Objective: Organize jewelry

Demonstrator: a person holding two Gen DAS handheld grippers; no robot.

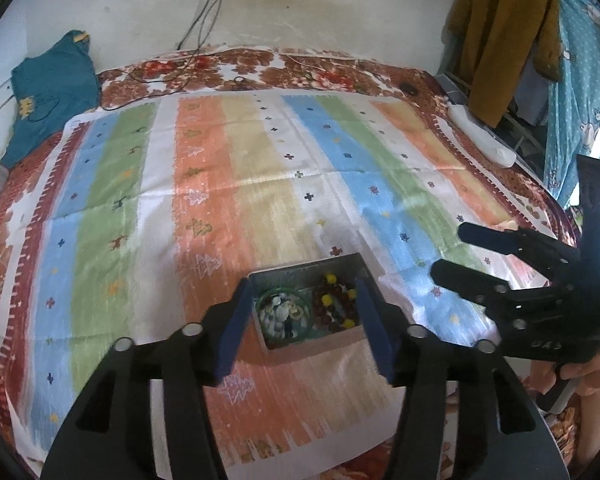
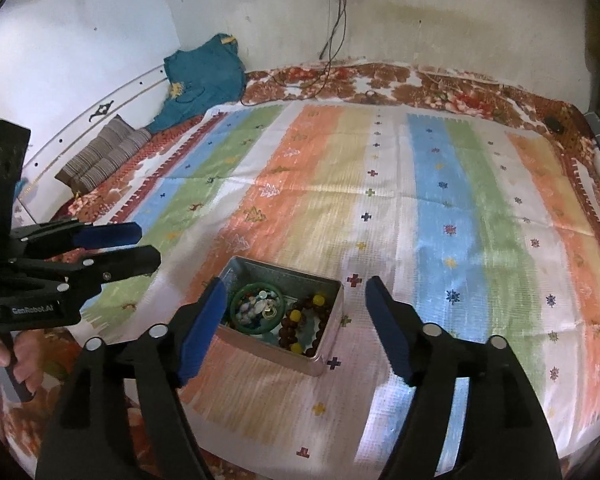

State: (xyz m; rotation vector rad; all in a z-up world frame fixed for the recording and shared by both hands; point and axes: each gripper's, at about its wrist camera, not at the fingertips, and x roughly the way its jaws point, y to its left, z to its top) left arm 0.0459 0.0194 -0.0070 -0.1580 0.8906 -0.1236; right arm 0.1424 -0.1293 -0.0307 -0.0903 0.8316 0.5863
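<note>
From the left wrist view, the metal tin [image 1: 308, 304] sat on the striped cloth [image 1: 236, 184] spread over the bed, and everything worth caring about was already inside it. The left claw [image 1: 306, 328] hung just above the tin's near side with its blue pads spread apart and nothing between them. I counted one green bangle [image 1: 284, 312] in the tin's left half, filled with little shells and charms too small to count, and one string of dark brown beads [image 1: 338, 304] in its right half, with about four yellow beads showing. The right claw [image 1: 454, 256] was off to the right of the tin, also apart and empty.

From the right wrist view, same story: the right claw [image 2: 296, 324] was wide open, straddling the tin [image 2: 280, 316] without touching it, holding nothing. One bangle [image 2: 258, 308], one bead string [image 2: 304, 328], both in the tin. The left claw [image 2: 140, 246] sat left of the tin, open too.

No loose jewelry was lying on the cloth that I could see, so I'd guess the sorting was basically done. I saw no lid, so maybe nothing was left.
</note>
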